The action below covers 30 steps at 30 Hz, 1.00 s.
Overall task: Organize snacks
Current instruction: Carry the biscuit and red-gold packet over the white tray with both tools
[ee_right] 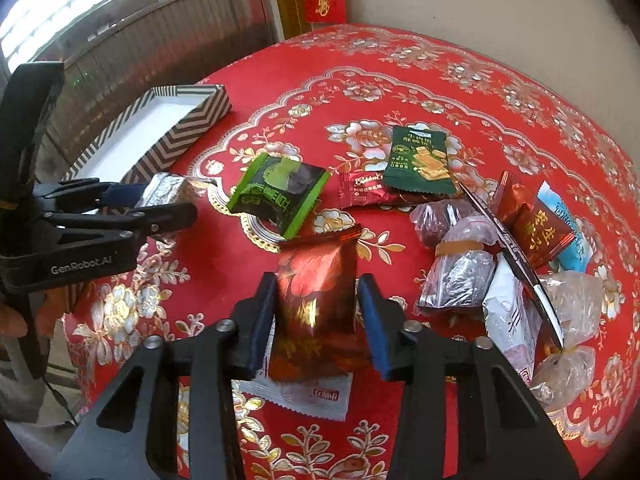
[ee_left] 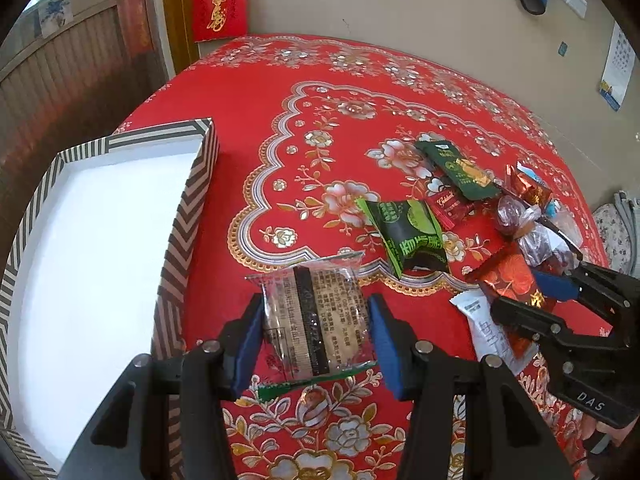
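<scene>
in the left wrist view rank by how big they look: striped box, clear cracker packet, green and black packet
1. striped box, clearly largest
2. clear cracker packet
3. green and black packet
The last two look close; the cracker packet is nearer the camera, so their order is unsure.

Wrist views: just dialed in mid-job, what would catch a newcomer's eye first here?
The bright red flowered tablecloth fills both views. Each claw is shut on a snack: the left claw on a clear biscuit packet, the right claw on a shiny red packet. A striped box with a white inside sits at the left, and a heap of snacks lies at the right.
</scene>
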### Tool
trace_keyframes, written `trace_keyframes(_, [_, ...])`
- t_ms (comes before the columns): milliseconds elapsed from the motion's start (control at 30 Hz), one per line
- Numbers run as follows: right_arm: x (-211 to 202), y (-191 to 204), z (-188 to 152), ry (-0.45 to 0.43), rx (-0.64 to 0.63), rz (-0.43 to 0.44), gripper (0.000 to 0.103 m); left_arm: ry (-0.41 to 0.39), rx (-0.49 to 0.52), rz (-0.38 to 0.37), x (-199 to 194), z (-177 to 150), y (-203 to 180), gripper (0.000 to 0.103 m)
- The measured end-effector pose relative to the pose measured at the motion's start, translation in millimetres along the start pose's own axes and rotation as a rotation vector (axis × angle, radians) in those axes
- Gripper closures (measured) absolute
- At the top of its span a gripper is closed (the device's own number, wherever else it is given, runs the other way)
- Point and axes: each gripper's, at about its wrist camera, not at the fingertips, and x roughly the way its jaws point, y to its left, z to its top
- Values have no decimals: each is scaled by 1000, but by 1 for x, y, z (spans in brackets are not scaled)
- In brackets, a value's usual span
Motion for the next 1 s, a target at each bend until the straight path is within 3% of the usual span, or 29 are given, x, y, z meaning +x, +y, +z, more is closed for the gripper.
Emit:
trace_keyframes(400, [-20,21,14,-70,-23,12,67,-74,-38,7,-34,9,23,51])
trace_keyframes(667, [-11,64,42,-100,-53,102,67,-111,-69,107,-53,13,65,51])
trace_keyframes(1000, [22,131,88,-98,-101,191,67,-101,-124,223,-49,19,128,51])
